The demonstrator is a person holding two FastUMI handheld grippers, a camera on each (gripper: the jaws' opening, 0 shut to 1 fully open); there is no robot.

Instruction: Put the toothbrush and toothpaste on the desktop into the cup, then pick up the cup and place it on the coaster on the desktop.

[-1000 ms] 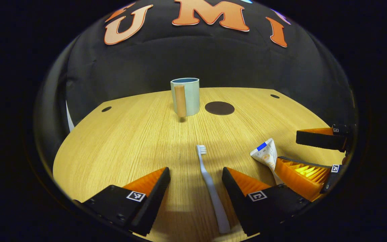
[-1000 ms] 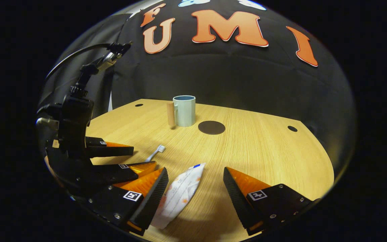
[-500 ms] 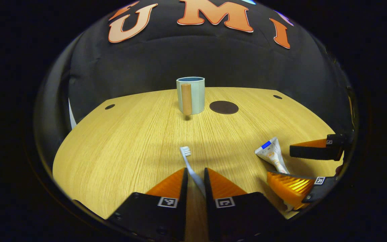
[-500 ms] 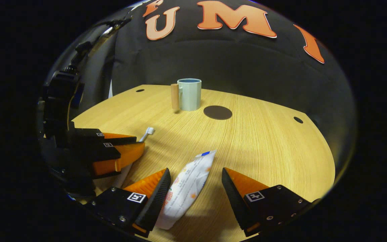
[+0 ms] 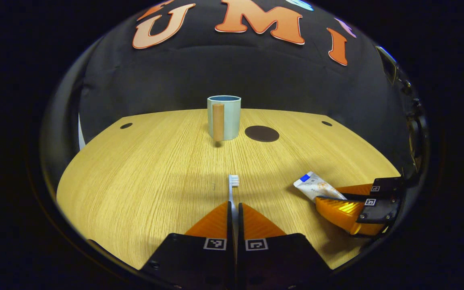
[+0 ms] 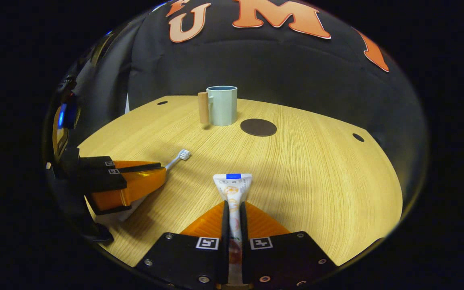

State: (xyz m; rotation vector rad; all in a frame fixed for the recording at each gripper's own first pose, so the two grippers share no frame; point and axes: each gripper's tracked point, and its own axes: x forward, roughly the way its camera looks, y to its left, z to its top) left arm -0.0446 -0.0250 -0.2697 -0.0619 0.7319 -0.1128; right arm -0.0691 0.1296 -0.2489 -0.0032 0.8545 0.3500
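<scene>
Now white toothbrush (image 5: 233, 189) pinched, bristles forward.

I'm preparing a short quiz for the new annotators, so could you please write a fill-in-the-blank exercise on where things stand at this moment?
1. The left gripper is shut on the ____.
2. The right gripper is shut on the ____.
3. The cup stands on the desktop, beside the dark round ____.
4. The inside of the cup holds ____ of the two items yet.

Missing words: toothbrush; toothpaste; coaster; neither
</scene>
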